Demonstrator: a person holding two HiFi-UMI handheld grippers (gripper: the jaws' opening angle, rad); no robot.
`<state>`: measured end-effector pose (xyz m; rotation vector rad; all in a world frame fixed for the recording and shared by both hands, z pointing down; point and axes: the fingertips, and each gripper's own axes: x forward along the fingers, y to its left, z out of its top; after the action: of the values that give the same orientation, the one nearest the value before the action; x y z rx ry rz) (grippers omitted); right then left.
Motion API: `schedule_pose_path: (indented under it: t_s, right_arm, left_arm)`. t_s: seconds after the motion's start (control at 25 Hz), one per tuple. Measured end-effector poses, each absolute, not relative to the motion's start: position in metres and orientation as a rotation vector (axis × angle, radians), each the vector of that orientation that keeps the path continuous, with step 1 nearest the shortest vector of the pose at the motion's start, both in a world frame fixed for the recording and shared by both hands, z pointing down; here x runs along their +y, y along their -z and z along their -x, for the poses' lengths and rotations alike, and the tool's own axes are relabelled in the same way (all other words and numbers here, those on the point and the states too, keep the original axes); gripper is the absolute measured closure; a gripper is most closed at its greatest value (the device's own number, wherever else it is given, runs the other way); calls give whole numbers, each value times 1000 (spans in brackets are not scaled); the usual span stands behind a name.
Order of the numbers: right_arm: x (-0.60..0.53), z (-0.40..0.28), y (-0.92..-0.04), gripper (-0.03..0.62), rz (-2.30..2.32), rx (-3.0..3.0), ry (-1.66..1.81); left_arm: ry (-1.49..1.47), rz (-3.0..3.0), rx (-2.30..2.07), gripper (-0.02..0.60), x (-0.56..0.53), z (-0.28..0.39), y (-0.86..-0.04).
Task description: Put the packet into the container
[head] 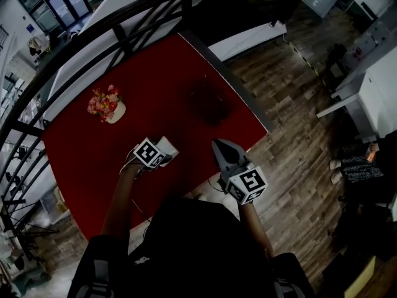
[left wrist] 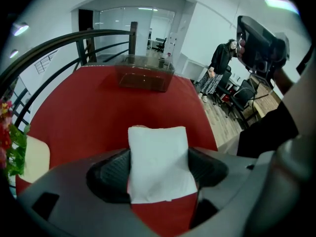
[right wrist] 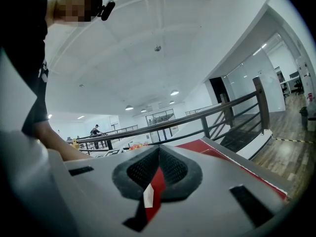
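White packet (left wrist: 158, 157) clamped in left tongs (left wrist: 160, 168), apart from container (left wrist: 145, 74).

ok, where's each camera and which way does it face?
Head view: on the head, steeply down at the red table; both arms, torso, left gripper, right gripper show.
Left gripper view: on that gripper, facing the container across the table; jaws grip the packet.
Right gripper view: near level, toward the railing; jaws together, forearm at left.
All share the table.

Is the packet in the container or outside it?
Outside. The white packet is pinched between the jaws of the left gripper; the container stands apart, farther along the red table.
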<state>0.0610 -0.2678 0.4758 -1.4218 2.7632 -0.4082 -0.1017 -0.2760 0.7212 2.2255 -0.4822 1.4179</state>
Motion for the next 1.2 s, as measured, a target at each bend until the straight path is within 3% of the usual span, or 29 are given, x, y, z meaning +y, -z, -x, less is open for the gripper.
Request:
schedule_pose_path:
  t_s: [0.64, 1.2]
  right_arm:
    - [-285, -96, -485, 574, 1566, 2702, 395]
    - [-297, -125, -499, 573, 1700, 2618, 431]
  left_arm:
    - [-1326, -2489, -436, 216, -370, -29, -633]
    - [-1392, -2454, -419, 216, -433, -126, -641]
